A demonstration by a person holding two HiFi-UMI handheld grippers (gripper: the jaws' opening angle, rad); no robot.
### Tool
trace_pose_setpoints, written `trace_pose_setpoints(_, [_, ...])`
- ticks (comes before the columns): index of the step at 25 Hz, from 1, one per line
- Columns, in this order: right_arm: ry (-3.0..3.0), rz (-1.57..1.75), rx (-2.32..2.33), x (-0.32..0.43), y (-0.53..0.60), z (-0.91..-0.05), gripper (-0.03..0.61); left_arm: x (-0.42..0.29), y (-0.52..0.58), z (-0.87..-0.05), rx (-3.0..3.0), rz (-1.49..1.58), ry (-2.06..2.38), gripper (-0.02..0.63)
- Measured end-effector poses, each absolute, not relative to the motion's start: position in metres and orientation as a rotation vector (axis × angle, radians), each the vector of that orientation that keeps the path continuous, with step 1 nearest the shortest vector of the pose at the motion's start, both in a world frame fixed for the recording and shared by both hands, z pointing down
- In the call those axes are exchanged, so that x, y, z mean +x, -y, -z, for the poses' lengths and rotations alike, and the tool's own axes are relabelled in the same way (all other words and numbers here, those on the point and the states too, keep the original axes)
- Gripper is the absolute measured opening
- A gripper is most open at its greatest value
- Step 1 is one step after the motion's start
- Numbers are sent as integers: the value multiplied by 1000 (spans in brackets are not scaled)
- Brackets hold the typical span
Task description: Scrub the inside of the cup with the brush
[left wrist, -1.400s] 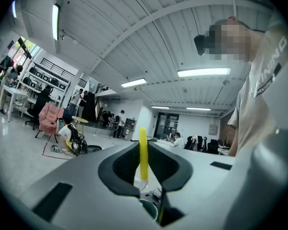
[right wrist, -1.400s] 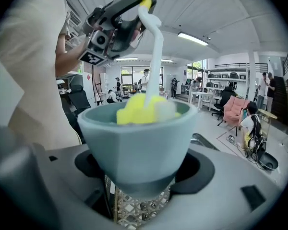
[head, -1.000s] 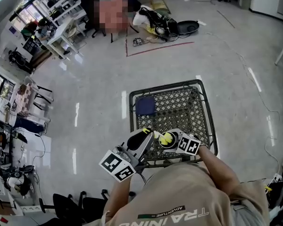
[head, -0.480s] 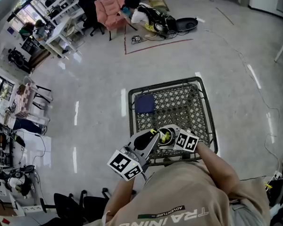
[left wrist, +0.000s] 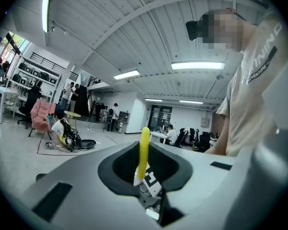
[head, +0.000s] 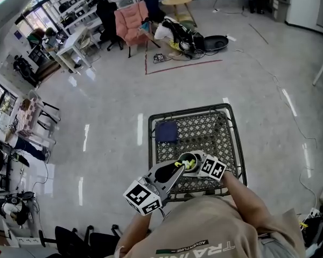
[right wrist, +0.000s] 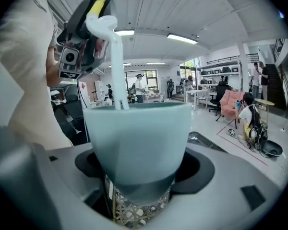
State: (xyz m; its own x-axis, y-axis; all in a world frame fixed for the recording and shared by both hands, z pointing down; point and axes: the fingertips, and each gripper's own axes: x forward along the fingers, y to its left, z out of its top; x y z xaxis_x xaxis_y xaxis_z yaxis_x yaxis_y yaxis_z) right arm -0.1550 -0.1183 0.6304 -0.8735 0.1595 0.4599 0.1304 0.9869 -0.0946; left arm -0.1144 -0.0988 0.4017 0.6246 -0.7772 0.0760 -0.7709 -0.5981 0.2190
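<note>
Where the cart [head: 188, 110] is meeting the person's shirt [head: 204, 224], at its near edge: both grippers are hovering close together above the mesh.
Left gripper [head: 171, 169]: jaws are clamping the brush [left wrist: 144, 145] by its yellow handle.
Brush stem: white, dipping past the rim into the cup [right wrist: 139, 138].
Right gripper [right wrist: 141, 188]: jaws are pressing on the pale teal cup's lower wall, mouth facing up.
Cart's far-left corner: dark blue square item [head: 166, 132] is lying flat.
Beyond: pink chair [head: 130, 23] is standing on the shiny floor [head: 107, 106], well apart.
</note>
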Motion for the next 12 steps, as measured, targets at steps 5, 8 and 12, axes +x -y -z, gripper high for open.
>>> trace_pose_setpoints(5, [2583, -37, -212, -154, 121, -640, 387, -129, 102, -376, 2620, 114, 1322, 60])
trace_pose_setpoints(8, [2583, -15, -166, -150, 119, -645, 387, -140, 96, -363, 2621, 149, 1364, 60])
trace_pose_setpoints(12, [2615, -43, -112, -143, 115, -646, 387, -149, 88, -344, 2627, 210, 1423, 58])
